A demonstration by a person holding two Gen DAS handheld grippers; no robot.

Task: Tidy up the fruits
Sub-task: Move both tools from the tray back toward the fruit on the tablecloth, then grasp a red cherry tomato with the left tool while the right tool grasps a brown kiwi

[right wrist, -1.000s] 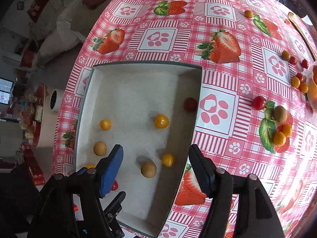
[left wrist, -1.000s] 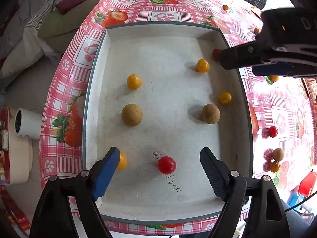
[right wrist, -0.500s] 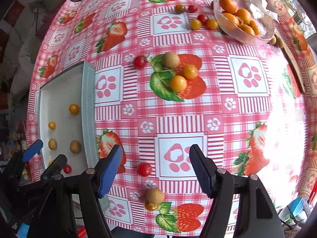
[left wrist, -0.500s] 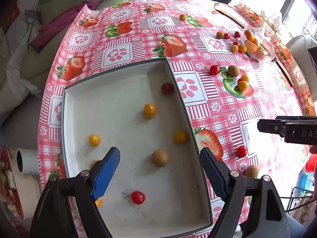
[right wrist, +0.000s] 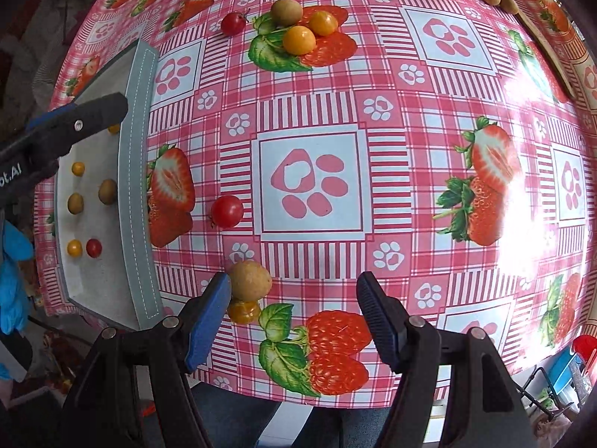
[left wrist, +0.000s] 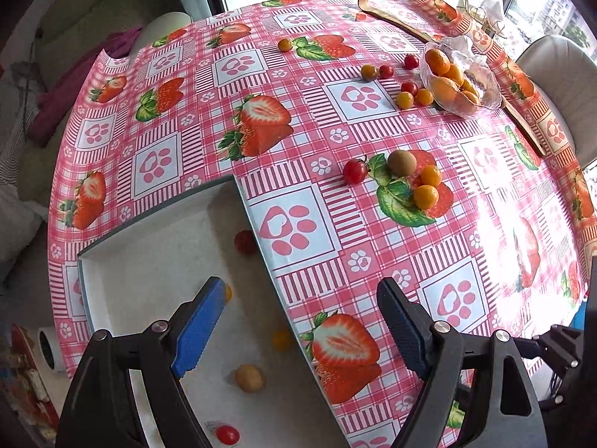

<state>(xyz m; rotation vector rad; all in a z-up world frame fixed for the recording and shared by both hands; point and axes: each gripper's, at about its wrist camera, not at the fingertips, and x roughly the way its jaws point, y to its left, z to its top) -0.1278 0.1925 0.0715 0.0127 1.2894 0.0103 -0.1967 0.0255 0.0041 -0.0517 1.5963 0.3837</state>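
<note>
My left gripper (left wrist: 300, 287) hangs open and empty above the right wall of the grey tray (left wrist: 261, 261). In the tray lie several small fruits, among them a red tomato (left wrist: 244, 241) and a brown longan (left wrist: 250, 378). My right gripper (right wrist: 293, 280) is open over the tablecloth near the table's front edge. A brown longan (right wrist: 250, 280) lies right beside its left finger, just inside the gap, with a yellow tomato (right wrist: 243, 310) below it. A red tomato (right wrist: 227, 211) lies further ahead. The tray (right wrist: 136, 186) is to the left.
Further back a red tomato (left wrist: 355, 171), a brown fruit (left wrist: 402, 162) and two yellow tomatoes lie together. A glass bowl (left wrist: 485, 102) of oranges stands at the far right with more tomatoes around it. A blue-gloved hand (right wrist: 15, 261) shows at the left.
Both grippers have swung right, away from the tray's middle. The left one now hangs over the tray's right wall. The right one has come down over the table's front edge beside the longan.
</note>
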